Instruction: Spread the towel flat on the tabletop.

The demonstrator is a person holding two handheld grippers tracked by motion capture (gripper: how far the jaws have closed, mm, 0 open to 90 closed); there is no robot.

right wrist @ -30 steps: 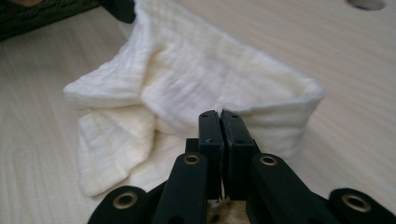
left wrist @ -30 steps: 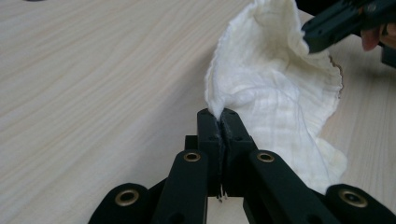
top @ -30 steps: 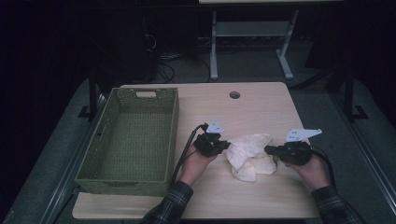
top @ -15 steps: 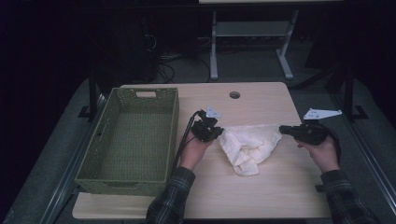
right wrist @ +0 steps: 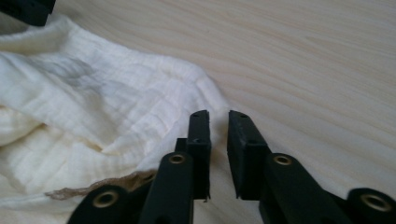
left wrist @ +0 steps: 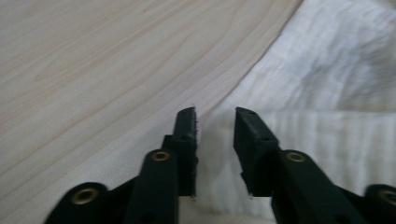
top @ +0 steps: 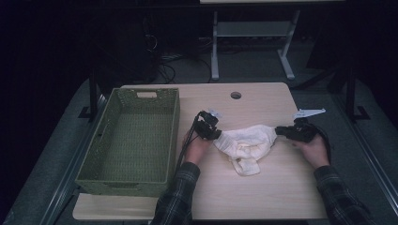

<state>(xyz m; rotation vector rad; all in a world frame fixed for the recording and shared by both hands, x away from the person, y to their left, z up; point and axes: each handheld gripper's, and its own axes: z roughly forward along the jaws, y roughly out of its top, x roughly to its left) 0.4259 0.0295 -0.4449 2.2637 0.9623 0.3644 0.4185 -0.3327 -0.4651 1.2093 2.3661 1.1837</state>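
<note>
I see the white cloth (top: 246, 143) mid-frame between my left gripper (top: 217, 135) and right gripper (top: 278, 131); both jaws have just been opening, nothing clamped.

Cloth (left wrist: 327, 93) cut off at right edge

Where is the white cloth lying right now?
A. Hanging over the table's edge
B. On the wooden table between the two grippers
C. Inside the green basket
B: the white cloth lies flat on the table, right of the green basket.
</note>
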